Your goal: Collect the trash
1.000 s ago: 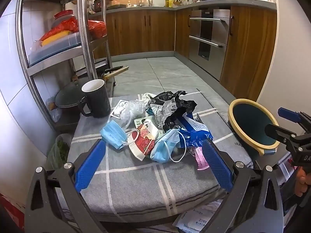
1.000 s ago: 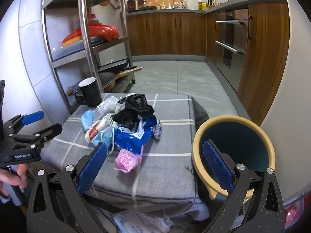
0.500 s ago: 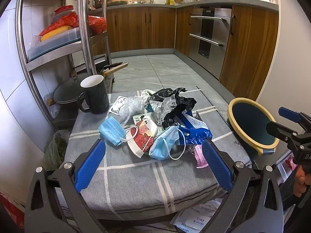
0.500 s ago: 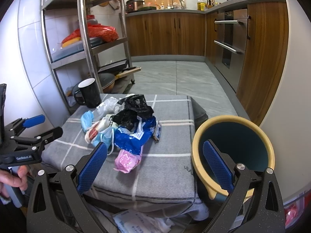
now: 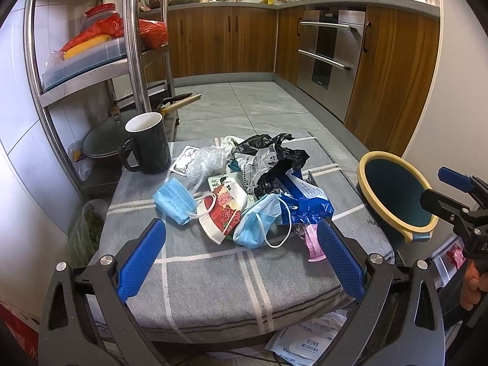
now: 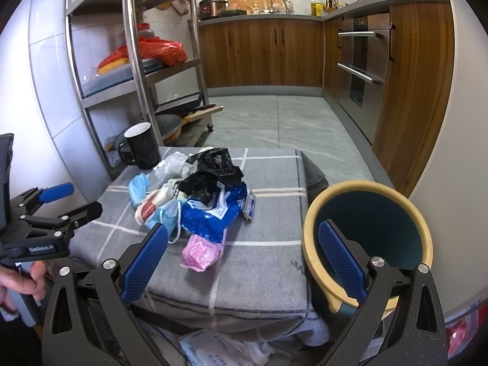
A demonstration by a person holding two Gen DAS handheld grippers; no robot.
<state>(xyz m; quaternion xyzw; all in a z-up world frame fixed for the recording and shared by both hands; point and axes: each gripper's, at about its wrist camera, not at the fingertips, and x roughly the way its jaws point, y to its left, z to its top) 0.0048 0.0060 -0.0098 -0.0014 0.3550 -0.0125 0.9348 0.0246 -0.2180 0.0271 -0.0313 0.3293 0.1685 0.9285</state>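
A heap of trash [image 5: 244, 189] [image 6: 198, 195] lies on a grey checked cloth [image 5: 213, 271] [image 6: 262, 262]: blue face masks [image 5: 175, 199], a red and white packet [image 5: 224, 210], a black bag [image 5: 271, 158], a blue wrapper [image 5: 308, 204] and a pink wrapper [image 6: 201, 251]. A teal bin with a yellow rim [image 5: 396, 195] [image 6: 369, 231] stands to the right of the cloth. My left gripper [image 5: 241, 253] hovers open, short of the heap's near side. My right gripper [image 6: 242, 256] is open too, spanning the pink wrapper and the bin's rim. Neither holds anything.
A black mug [image 5: 149, 143] [image 6: 141, 146] stands at the cloth's far left corner. A steel shelf rack [image 5: 131, 45] with a red bag and pans rises on the left. Wooden cabinets and an oven [image 5: 329, 58] line the far side. A wipes pack [image 5: 305, 338] lies below the cloth.
The left wrist view has shifted slightly, with the heap a bit higher and further from the fingers. The right view is almost unchanged. Both grippers stay open.
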